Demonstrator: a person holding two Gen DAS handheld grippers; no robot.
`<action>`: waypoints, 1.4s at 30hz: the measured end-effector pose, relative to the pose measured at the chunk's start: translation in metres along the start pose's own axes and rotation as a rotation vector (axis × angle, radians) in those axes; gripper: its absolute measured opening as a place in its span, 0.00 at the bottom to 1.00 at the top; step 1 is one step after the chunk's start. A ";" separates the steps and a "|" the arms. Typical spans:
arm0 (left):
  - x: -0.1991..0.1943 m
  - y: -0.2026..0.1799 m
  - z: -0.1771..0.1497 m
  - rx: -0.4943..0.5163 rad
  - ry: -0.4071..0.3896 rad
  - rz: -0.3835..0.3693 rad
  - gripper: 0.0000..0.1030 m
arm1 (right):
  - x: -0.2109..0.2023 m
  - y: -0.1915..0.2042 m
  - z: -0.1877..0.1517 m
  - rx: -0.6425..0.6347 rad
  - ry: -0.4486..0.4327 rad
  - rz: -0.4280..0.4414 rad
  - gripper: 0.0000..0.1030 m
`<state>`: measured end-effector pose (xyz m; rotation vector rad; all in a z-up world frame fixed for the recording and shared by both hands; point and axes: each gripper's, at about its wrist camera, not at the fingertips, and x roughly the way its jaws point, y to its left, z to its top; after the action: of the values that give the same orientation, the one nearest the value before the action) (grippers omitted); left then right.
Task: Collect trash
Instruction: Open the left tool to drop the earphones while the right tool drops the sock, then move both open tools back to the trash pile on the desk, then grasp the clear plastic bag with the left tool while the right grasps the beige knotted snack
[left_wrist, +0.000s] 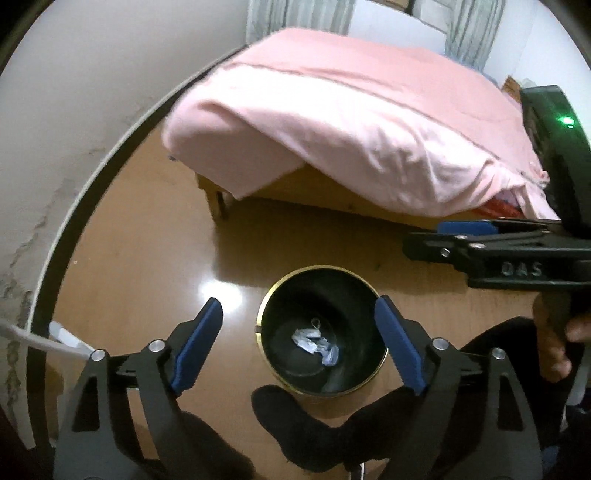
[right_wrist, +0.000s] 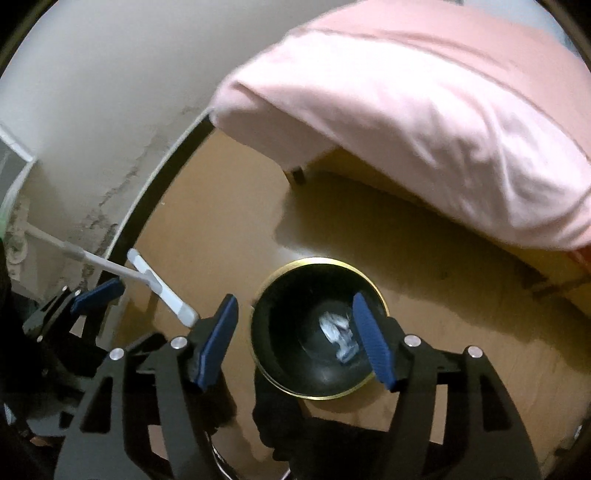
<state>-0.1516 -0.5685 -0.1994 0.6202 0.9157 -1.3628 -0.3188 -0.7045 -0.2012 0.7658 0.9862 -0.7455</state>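
Note:
A round black bin with a gold rim (left_wrist: 369, 382) stands on the brown floor, seen from above in both views (right_wrist: 266, 373). Crumpled whitish trash (left_wrist: 316, 341) lies at its bottom, also in the right wrist view (right_wrist: 338, 334). My left gripper (left_wrist: 299, 336) is open and empty, held above the bin. My right gripper (right_wrist: 295, 332) is open and empty, also above the bin. In the left wrist view the right gripper (left_wrist: 424, 240) shows side-on at the right, its jaws hard to judge there. In the right wrist view one pad of the left gripper (right_wrist: 98, 295) shows at the left.
A bed with a pink sheet (left_wrist: 351, 122) stands behind the bin, its wooden leg (left_wrist: 221, 203) near the wall. A stained white wall with dark skirting (left_wrist: 55, 184) curves along the left. A white long-handled tool (right_wrist: 159, 291) lies on the floor left of the bin.

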 end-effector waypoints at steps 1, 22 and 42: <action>-0.012 0.004 0.002 -0.007 -0.013 0.011 0.82 | -0.009 0.013 0.006 -0.024 -0.021 0.004 0.63; -0.415 0.229 -0.199 -0.624 -0.289 0.761 0.90 | -0.120 0.454 -0.050 -0.820 -0.133 0.540 0.80; -0.437 0.323 -0.277 -0.800 -0.247 0.835 0.90 | -0.082 0.610 -0.157 -1.085 0.013 0.667 0.74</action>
<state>0.1294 -0.0564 -0.0223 0.1505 0.7758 -0.2569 0.0860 -0.2397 -0.0491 0.0951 0.8966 0.3942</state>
